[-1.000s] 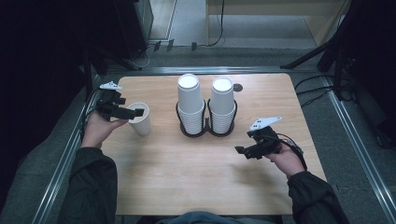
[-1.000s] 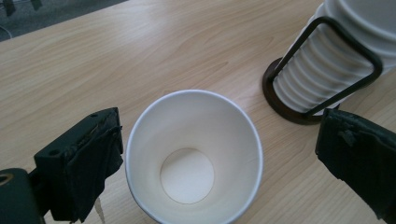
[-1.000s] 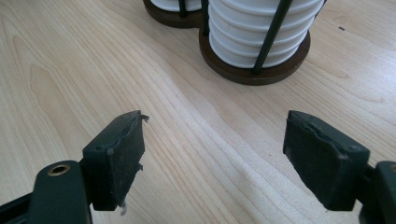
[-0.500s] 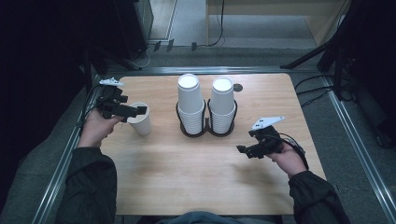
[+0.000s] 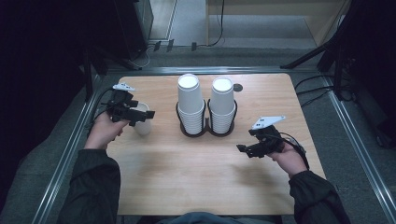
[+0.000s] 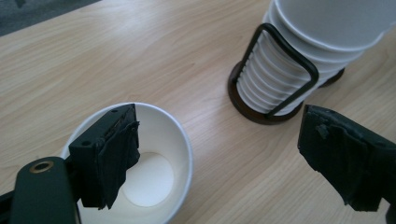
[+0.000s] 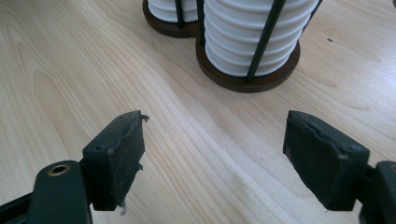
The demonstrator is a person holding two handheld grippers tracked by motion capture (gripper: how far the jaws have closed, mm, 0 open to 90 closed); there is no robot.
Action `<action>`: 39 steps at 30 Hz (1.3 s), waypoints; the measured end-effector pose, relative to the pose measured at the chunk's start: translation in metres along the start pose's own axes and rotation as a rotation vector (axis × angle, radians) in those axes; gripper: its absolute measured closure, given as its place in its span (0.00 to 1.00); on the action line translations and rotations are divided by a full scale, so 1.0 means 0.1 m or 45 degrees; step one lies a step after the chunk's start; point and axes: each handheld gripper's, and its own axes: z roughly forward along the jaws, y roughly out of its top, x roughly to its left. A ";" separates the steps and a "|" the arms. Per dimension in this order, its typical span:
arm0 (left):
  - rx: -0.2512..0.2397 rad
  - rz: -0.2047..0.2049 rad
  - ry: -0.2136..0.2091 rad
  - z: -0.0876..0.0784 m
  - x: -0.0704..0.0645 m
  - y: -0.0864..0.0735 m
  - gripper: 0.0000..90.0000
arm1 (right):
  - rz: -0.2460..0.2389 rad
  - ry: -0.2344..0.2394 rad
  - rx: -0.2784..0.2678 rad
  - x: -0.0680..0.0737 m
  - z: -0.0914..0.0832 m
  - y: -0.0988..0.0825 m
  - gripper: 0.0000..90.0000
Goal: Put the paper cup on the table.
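Observation:
A single white paper cup (image 5: 142,125) (image 6: 154,163) stands upright on the wooden table (image 5: 187,182) at the left. My left gripper (image 5: 146,115) (image 6: 222,135) hovers at its rim. One jaw hangs over the cup's mouth and the other stands well outside it. The jaws have just been closing a little, with the cup's near wall between them but not pressed. My right gripper (image 5: 241,150) (image 7: 215,135) is open above bare wood at the right, with nothing between its jaws. Two stacks of white cups (image 5: 190,100) (image 5: 222,99) fill a black wire holder (image 5: 206,131) at the table's middle.
The holder's dark round bases (image 7: 247,81) lie just beyond my right gripper. A small dark hole (image 5: 238,87) marks the table behind the stacks. Metal rails (image 5: 70,154) run along both sides of the table, and cables trail on the floor at the right.
My left gripper has shifted slightly to the right over the single cup. The right gripper and the stacks have stayed put.

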 end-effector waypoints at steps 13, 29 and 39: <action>0.044 0.095 -0.053 0.13 -0.32 -0.04 0.14 | -0.027 0.019 -0.003 0.01 0.06 0.07 0.23; 0.026 0.141 -0.065 0.21 -0.72 -0.17 0.14 | -0.042 0.045 -0.020 -0.02 0.11 0.16 0.23; 0.064 0.189 -0.175 0.46 -0.97 -0.23 0.14 | -0.045 0.050 -0.029 0.02 0.11 0.17 0.23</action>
